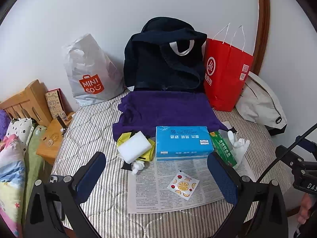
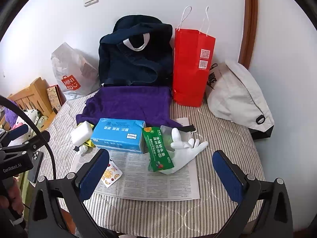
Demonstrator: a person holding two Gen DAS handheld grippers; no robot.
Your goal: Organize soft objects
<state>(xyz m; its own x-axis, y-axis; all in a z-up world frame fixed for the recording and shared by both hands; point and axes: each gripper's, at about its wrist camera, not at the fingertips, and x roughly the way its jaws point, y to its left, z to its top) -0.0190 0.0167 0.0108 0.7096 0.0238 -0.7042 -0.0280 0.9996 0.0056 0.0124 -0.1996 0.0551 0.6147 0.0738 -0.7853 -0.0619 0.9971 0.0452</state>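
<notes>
**Nothing sorted yet, pretty much square one**

Both tongs, left (image 1: 156, 175) and right (image 2: 160, 173), hang spread apart and empty over the bed (image 2: 227, 138). Tissue pack (image 2: 118, 134), white glove (image 2: 186, 148), sponge (image 1: 134, 145) and purple towel (image 1: 166, 109) all lie loose; bags behind look untouched.

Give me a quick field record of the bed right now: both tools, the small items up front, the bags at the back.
left tool: open, empty, above the printed sheet
right tool: open, empty
front row, left to right: white sponge, blue tissue pack, green packet, white glove
fruit-print sachet: lying on the printed sheet
purple towel: spread behind the front row
back row, left to right: white Miniso bag, dark tote, red paper bag, grey bag
</notes>
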